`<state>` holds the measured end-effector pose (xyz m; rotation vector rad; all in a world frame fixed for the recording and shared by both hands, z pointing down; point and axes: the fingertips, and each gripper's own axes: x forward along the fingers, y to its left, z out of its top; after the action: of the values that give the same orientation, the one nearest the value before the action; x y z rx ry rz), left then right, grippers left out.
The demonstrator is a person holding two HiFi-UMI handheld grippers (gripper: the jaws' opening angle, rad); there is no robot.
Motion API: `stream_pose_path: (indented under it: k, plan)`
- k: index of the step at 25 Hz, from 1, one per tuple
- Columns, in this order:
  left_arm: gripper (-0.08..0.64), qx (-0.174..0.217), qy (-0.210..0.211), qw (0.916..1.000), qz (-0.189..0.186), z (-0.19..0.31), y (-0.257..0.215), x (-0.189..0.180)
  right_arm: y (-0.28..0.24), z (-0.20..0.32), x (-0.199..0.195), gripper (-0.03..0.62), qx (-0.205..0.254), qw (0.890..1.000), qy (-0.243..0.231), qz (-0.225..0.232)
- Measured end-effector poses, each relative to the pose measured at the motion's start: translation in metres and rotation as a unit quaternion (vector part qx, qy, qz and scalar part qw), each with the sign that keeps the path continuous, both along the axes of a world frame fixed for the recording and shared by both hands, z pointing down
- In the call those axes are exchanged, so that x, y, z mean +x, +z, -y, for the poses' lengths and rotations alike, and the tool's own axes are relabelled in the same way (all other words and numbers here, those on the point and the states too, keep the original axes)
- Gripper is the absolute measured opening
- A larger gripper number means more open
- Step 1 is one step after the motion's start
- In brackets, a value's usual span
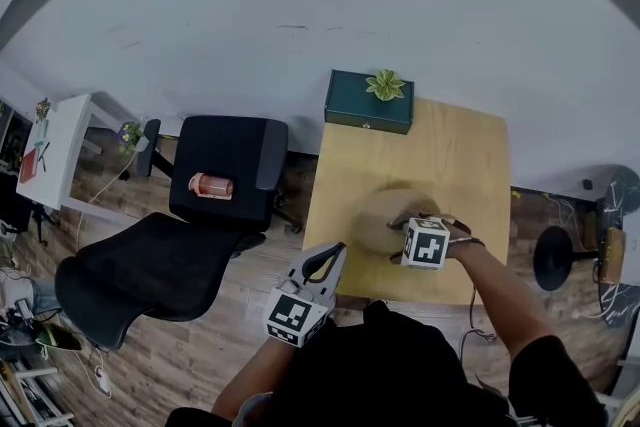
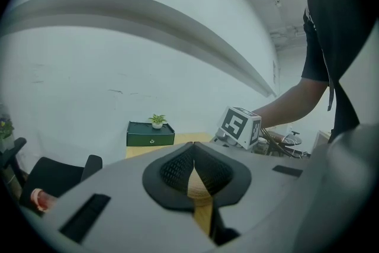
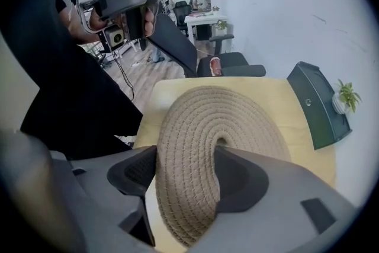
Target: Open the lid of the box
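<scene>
Surface (image 1: 470,155): pale wooden top set against a white wall.
Woven lid (image 3: 237,121): round, coiled rope, sitting on the near half of the surface directly ahead of the person.
Right gripper (image 3: 186,157): pointed steeply down; fingers closed on the lid, one at its outer rim, the other at its central dimple.
Left gripper (image 2: 193,148): held off the surface's near-left edge; fingers meet at the tips, nothing between them.
Green box (image 1: 368,103): at the far edge, with a potted plant (image 1: 385,85) on top.
Office chair (image 1: 225,170): black, left of the surface.
</scene>
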<state>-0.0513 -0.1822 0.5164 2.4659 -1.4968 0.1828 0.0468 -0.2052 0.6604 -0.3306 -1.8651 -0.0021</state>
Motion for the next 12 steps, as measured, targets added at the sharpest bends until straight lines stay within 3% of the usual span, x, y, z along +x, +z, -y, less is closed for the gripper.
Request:
stream_pose_path:
  k: [12]
  plan:
    - [0.019, -0.002, 0.003, 1.0, 0.007, 0.002, 0.005, 0.003, 0.0, -0.001, 0.011, 0.307, 0.02, 1.0, -0.017, -0.012]
